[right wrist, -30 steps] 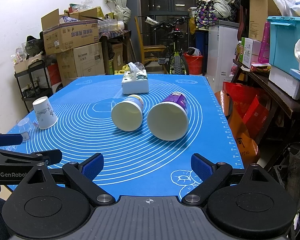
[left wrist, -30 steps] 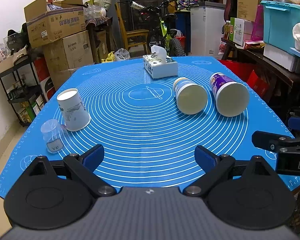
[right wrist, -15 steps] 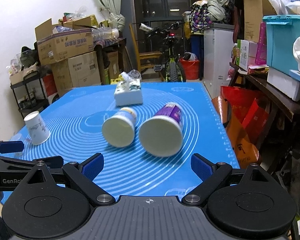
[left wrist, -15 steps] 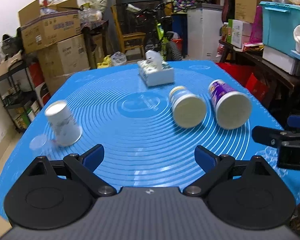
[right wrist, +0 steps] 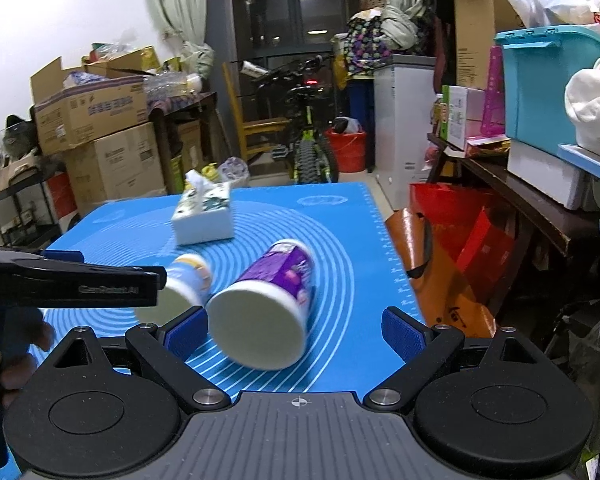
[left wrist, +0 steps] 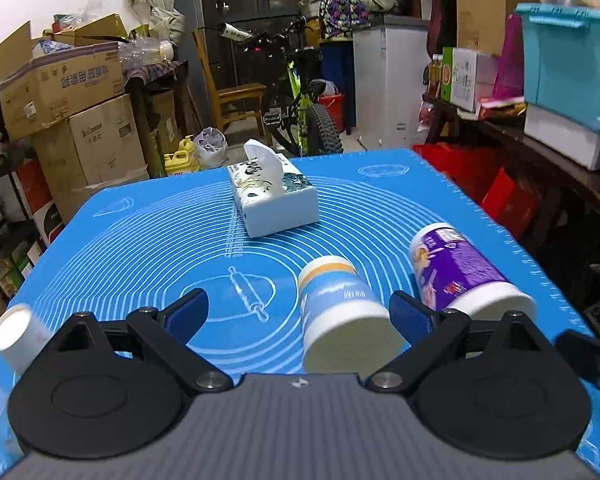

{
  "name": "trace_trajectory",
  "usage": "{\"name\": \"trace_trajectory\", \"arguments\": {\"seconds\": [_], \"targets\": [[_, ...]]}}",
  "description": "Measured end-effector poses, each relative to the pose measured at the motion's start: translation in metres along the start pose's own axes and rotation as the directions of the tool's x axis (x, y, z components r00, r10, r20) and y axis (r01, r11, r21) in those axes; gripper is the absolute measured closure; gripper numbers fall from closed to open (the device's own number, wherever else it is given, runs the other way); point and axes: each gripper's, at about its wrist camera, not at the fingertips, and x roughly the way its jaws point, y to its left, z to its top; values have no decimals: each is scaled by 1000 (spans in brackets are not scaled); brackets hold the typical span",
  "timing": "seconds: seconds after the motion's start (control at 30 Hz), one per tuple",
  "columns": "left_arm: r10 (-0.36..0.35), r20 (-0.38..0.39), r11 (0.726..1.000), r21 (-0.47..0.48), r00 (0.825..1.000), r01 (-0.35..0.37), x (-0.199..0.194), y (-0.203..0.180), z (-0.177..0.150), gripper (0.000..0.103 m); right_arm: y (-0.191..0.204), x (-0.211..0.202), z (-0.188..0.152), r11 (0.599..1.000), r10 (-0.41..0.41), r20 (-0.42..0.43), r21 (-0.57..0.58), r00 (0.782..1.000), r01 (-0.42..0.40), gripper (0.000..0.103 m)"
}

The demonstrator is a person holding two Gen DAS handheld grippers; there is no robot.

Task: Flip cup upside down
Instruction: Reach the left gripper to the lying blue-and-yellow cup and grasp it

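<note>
Two handheld tongs hover low over a tabletop covered by a blue silicone baking mat (left wrist: 140, 236) printed with white concentric rings.

In the left wrist view, the left tongs (left wrist: 300, 314) stand wide apart, holding nothing. Between their blue-padded fingertips lies a blue and white cup (left wrist: 342, 312) with a yellow band, on its side on the mat, its wide rim end facing the camera. Just to its right lies a purple cup (left wrist: 460, 272), also on its side, with its white rim end toward the camera and partly hidden behind the right fingertip. The two cups are close together; whether they touch cannot be told. Beyond them, near the far middle of the mat, sits a white tissue box (left wrist: 274, 198) with a tissue sticking up. At the far left edge, blurred, is a small white paper cup (left wrist: 18, 334), tilted.

In the right wrist view, the right tongs (right wrist: 296, 330) are also wide apart and empty. The purple cup (right wrist: 268, 296) lies on its side between their fingertips, nearer the left one, its rim end facing the camera. The blue and white cup (right wrist: 188, 280) lies just left of it, partly hidden by the black body of the left tongs (right wrist: 76, 284), which reaches in from the left. The tissue box (right wrist: 204, 216) sits farther back.

The room behind is crowded with cardboard boxes (right wrist: 96, 120), a bicycle (right wrist: 308, 136) and a teal storage bin (right wrist: 552, 80).
</note>
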Motion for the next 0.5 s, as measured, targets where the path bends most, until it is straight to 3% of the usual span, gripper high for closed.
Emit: {"name": "trace_trajectory", "arguments": {"seconds": [0.23, 0.33, 0.4, 0.5], "targets": [[-15, -85, 1000, 9, 996, 16, 38, -12, 0, 5, -11, 14, -2, 1000, -15, -9, 20, 1000, 15, 9], [-48, -119, 998, -36, 992, 44, 47, -12, 0, 6, -14, 15, -4, 1000, -16, -16, 22, 1000, 17, 9], [-76, -139, 996, -63, 987, 68, 48, -9, 0, 12, -16, 16, -4, 1000, -17, -19, 25, 1000, 17, 9], [-63, -158, 997, -63, 986, 53, 49, -7, -2, 21, -17, 16, -5, 999, -17, -18, 29, 1000, 17, 9]]}}
